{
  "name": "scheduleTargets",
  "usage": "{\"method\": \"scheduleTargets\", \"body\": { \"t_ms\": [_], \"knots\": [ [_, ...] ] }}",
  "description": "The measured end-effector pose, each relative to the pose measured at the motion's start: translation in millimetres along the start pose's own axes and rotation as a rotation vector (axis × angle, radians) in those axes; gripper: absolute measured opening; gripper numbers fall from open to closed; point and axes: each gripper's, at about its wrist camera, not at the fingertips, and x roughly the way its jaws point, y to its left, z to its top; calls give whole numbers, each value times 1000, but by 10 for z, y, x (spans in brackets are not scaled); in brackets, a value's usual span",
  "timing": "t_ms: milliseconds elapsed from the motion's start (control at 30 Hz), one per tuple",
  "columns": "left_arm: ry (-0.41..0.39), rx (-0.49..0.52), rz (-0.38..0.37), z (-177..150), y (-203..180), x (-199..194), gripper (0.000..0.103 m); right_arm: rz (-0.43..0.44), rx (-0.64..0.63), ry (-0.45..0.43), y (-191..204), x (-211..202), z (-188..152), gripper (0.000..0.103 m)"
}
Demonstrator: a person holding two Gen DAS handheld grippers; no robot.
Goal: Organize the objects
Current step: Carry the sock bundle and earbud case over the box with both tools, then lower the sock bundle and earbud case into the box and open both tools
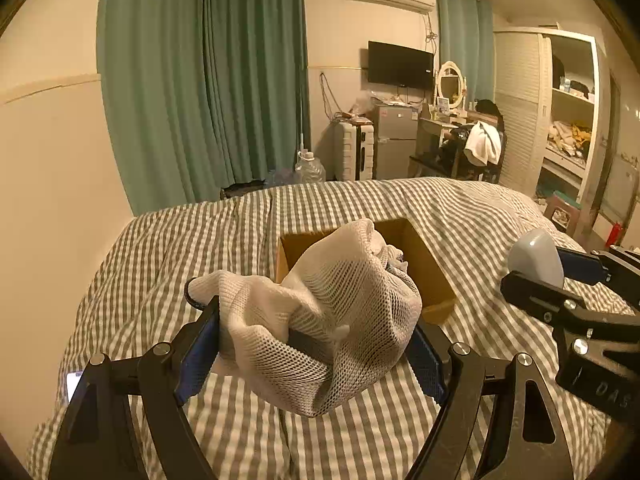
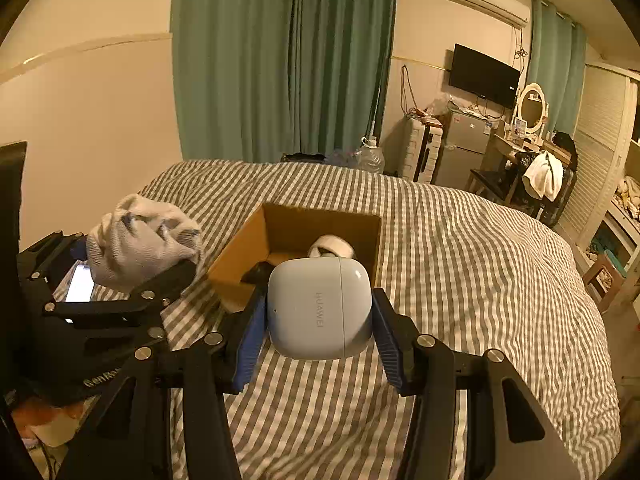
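An open cardboard box lies on the striped bed. My left gripper is shut on a white mesh bag and holds it above the bed, just in front of the box; the bag also shows in the right wrist view. My right gripper is shut on a pale blue earbud case marked HUAWEI, held near the box's front edge; the case also shows in the left wrist view. Inside the box lie a white roll and a dark object.
The bed has a grey and white striped cover. A lit phone lies on the bed at the left. Green curtains, a small fridge, a dressing table with a chair and a white wardrobe stand beyond.
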Motion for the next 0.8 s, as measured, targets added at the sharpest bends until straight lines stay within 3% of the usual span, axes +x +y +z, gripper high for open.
{"method": "scheduleTargets", "body": {
  "t_ms": [367,533,800],
  "knots": [
    [24,-1,-10,485,-4,836,84,-14,35,32,-383,952,522,50],
    [50,8,1,514,-64,1291,84,30,75,92,-501,1479,661,50],
    [130,43,15,402,-132,2002,84,-17,47,125,-670,2159,784,50]
  ]
}}
